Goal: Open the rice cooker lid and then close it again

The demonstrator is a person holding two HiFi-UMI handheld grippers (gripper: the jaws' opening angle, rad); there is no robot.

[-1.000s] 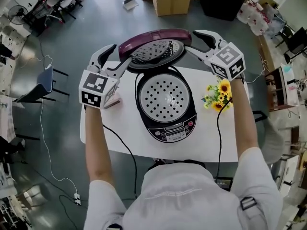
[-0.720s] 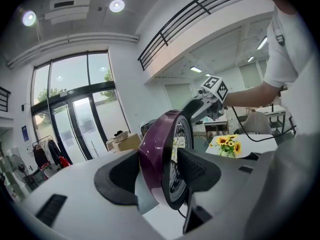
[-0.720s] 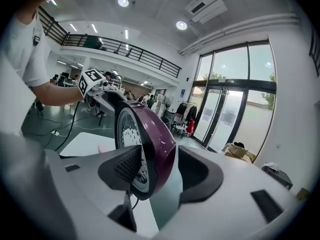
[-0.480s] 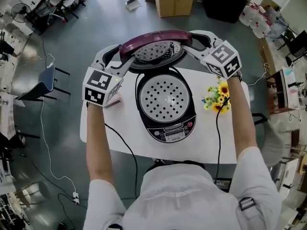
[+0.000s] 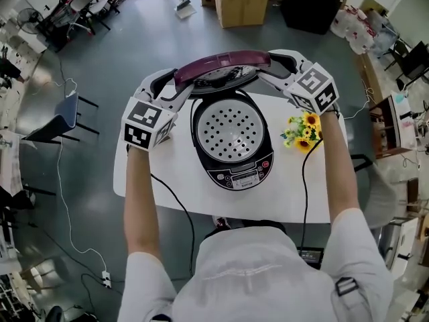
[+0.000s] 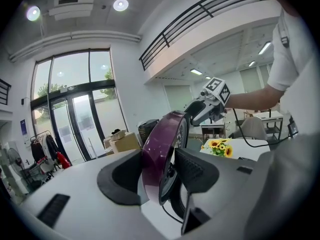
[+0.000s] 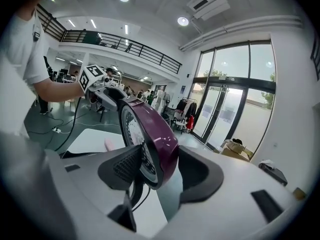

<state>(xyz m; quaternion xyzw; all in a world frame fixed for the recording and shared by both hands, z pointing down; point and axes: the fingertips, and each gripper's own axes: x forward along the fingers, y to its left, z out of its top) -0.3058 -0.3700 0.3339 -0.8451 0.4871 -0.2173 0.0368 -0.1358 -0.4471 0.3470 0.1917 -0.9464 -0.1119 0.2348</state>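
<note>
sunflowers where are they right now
In the head view the sunflowers lie on the white table, just right of the rice cooker and near the table's right edge.

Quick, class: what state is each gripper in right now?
Left gripper: shut on the lid, jaws just closed further.
Right gripper: shut on the lid, jaws just opened slightly.

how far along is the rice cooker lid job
Done: the lid is open, standing up at the back of the rice cooker. In hand: left gripper and right gripper straddle its rim, left jaws just closing, right just reopening slightly. Left: swing it down and latch it.
</note>
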